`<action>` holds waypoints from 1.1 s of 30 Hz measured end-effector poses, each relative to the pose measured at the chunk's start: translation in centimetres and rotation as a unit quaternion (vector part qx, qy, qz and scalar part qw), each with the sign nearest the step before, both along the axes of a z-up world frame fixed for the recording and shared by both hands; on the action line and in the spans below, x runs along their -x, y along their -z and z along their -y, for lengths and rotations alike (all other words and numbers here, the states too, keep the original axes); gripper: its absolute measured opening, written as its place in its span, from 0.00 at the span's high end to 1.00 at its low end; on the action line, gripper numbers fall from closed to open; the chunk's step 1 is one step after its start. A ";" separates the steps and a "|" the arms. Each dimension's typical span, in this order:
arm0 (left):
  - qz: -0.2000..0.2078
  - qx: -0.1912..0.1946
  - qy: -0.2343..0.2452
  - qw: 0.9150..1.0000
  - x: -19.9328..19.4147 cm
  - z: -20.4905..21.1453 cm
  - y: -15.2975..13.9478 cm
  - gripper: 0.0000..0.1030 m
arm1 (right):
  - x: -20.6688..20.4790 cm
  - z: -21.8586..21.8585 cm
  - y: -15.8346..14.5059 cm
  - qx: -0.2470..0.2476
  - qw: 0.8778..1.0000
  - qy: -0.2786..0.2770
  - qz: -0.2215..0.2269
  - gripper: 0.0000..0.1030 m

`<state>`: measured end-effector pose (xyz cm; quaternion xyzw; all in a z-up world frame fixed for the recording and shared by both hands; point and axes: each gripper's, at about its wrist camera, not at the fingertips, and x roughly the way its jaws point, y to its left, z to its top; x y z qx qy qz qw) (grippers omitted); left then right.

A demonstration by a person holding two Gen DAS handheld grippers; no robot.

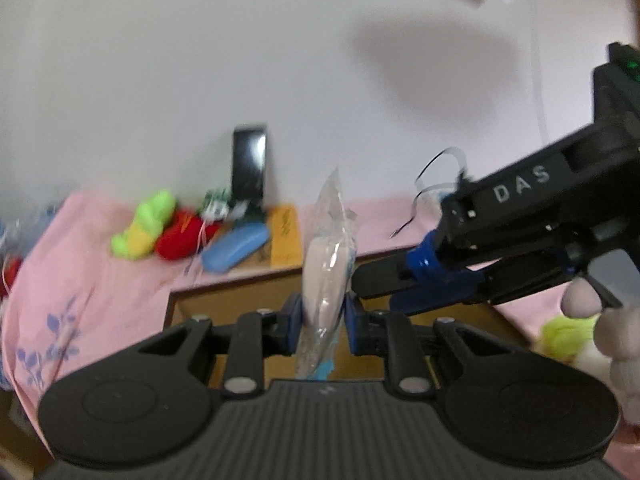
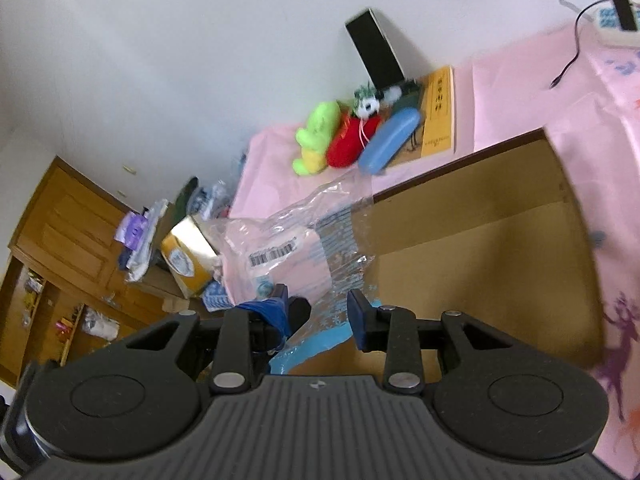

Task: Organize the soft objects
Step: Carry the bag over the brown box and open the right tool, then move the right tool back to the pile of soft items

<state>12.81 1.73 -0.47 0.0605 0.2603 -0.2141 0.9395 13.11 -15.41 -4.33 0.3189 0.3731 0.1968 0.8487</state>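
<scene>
Left hand-held gripper (image 1: 323,312) clenched on the bagged pink item (image 1: 325,276), upright above the cardboard box (image 2: 480,232). Right hand-held gripper (image 2: 318,312) reaches in from the right beside the bag, fingers spread, released. Plush toys (image 1: 164,228) sit on the pink cloth beyond the box's far edge.

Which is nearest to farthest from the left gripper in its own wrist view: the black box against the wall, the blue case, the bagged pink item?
1. Bagged pink item, clamped between the left gripper fingers.
2. Blue case, ahead left on the pink cloth.
3. Black box, behind it, leaning on the wall.
</scene>
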 end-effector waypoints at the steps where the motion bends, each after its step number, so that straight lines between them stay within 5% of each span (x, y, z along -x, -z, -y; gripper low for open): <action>1: -0.013 -0.004 -0.007 1.000 -1.0 -0.2 0.6 0.81 | -1.0 -0.4 0.7 0.005 1.000 -0.003 -0.008 0.84; 11: -0.116 -0.058 -0.079 0.988 -7.9 -2.1 6.1 0.77 | -7.2 -3.9 6.8 0.043 0.996 -0.028 -0.076 0.83; 14: -0.135 -0.068 -0.096 0.984 -9.1 -2.8 7.1 0.67 | -7.7 -3.9 7.3 0.057 0.995 -0.023 -0.078 0.83; 16: -0.134 -0.066 -0.100 0.984 -9.0 -3.1 7.2 0.47 | -7.8 -3.7 7.4 0.065 0.995 -0.021 -0.075 0.83; 33: -0.085 -0.062 -0.132 0.986 -2.7 -2.5 2.2 0.43 | -0.8 -2.7 2.6 0.142 0.988 0.023 0.054 0.83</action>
